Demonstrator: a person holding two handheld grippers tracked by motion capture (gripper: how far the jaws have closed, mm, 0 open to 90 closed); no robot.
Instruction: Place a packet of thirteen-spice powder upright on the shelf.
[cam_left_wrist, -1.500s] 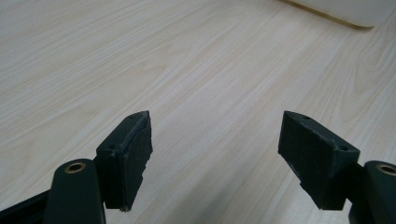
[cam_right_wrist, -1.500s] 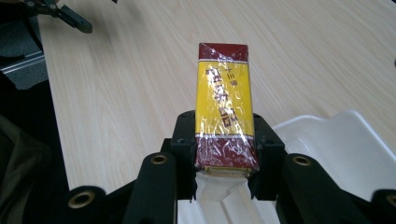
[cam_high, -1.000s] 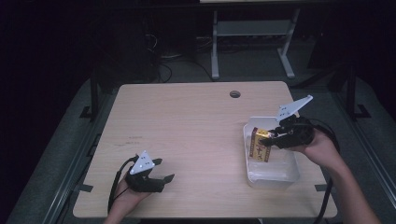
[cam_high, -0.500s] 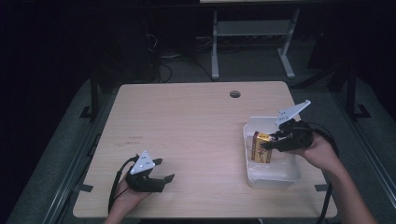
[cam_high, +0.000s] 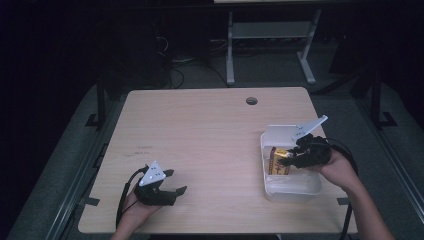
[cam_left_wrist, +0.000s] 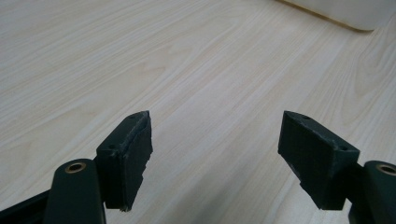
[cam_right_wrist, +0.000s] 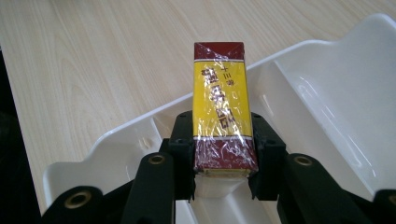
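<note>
From above, the left gripper (cam_high: 172, 182) rests on the wooden surface (cam_high: 210, 135) near-left while the right gripper (cam_high: 289, 159) reaches into the white tub (cam_high: 292, 187) at right; the left gripper view shows its fingers (cam_left_wrist: 128, 156) released, and the right gripper view shows fingers (cam_right_wrist: 183, 144) grasping the yellow-and-red box (cam_right_wrist: 222, 109) over the tub.

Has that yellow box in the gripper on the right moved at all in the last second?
Yes. The yellow and red box, clamped in the right gripper, has sunk lower into the white tray, toward the tray's near end.
</note>
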